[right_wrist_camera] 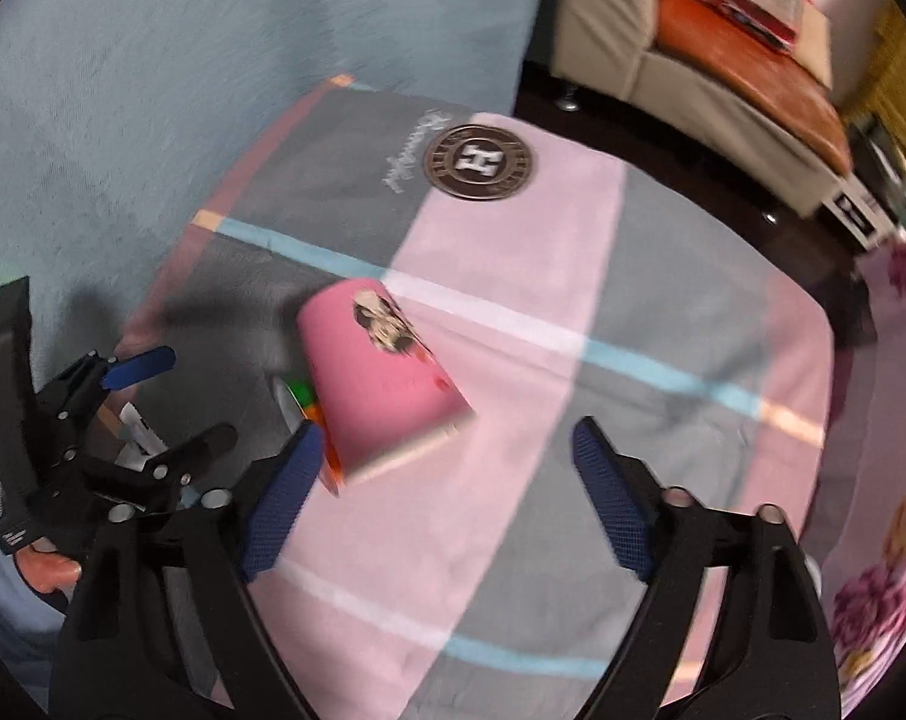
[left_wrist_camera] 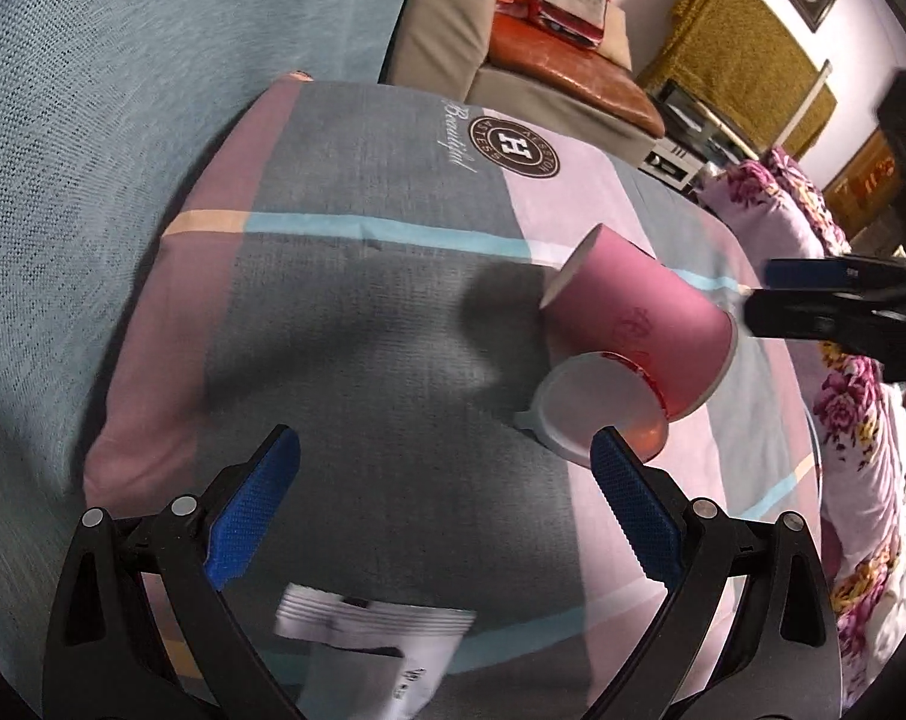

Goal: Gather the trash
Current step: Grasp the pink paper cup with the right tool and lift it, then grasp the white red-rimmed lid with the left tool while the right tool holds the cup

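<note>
Where the checked pillow [left_wrist_camera: 357, 312] lay on the blue bedcover [left_wrist_camera: 93, 180], it carried every item of trash counted. One sofa [left_wrist_camera: 513, 78] stood beyond it, and one floral quilt [left_wrist_camera: 837, 396] lay alongside. Two grippers were counted. The left gripper [left_wrist_camera: 447, 510] hung over the pillow with its jaws wide apart and nothing between them. The right gripper [right_wrist_camera: 447, 486] also stood parted and gripped nothing, its pads flanking the open end of one pink paper cup [right_wrist_camera: 381, 378], which lay on its side. One clear plastic container [left_wrist_camera: 597, 414] rested against that cup, touching it. One white wrapper [left_wrist_camera: 369, 636] lay near the pillow's nearest edge.
</note>
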A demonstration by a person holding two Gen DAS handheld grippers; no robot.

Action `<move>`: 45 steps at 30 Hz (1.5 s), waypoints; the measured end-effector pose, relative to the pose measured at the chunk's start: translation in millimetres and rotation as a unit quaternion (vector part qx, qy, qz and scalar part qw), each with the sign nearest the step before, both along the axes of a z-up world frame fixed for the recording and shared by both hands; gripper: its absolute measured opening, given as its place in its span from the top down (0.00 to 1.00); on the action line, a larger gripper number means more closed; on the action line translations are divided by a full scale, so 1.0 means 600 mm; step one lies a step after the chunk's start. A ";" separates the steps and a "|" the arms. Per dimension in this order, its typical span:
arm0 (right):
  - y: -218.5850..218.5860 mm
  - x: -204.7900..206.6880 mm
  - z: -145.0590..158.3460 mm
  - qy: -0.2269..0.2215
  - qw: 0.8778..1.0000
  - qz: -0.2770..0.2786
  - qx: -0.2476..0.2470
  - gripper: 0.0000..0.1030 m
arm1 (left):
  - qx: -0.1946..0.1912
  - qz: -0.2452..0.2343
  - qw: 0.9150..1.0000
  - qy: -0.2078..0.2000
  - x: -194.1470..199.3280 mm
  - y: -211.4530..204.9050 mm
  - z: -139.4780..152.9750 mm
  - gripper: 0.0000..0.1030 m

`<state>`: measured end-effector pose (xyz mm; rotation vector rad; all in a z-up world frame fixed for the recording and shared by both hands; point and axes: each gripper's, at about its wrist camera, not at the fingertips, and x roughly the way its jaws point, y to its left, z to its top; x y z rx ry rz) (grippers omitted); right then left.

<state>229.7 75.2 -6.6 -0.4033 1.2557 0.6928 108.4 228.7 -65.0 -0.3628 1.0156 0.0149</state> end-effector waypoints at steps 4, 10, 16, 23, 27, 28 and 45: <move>0.024 0.020 -0.025 0.025 1.000 0.016 -0.008 0.36 | 0.005 -0.015 1.000 -0.011 -0.002 0.006 0.002 0.05; 0.043 0.041 -0.056 0.082 0.996 0.027 0.010 0.35 | 0.018 -0.042 0.999 -0.017 0.003 0.001 0.002 0.05; 0.044 0.041 -0.083 0.128 0.991 0.022 0.032 0.33 | 0.020 -0.061 0.998 -0.010 0.018 -0.018 -0.006 0.05; -0.020 0.041 -0.075 0.112 0.993 -0.019 0.020 0.38 | 0.023 -0.092 0.995 -0.001 0.036 -0.045 -0.013 0.05; -0.068 0.034 -0.076 0.105 0.993 -0.053 0.018 0.38 | 0.012 -0.097 0.995 0.013 0.048 -0.058 -0.021 0.05; -0.083 0.031 -0.076 0.105 0.992 -0.064 0.019 0.38 | 0.004 -0.095 0.995 0.013 0.050 -0.059 -0.021 0.05; -0.209 -0.010 -0.060 0.059 0.986 -0.149 0.041 0.38 | 0.012 -0.078 0.997 0.021 0.090 -0.113 -0.021 0.43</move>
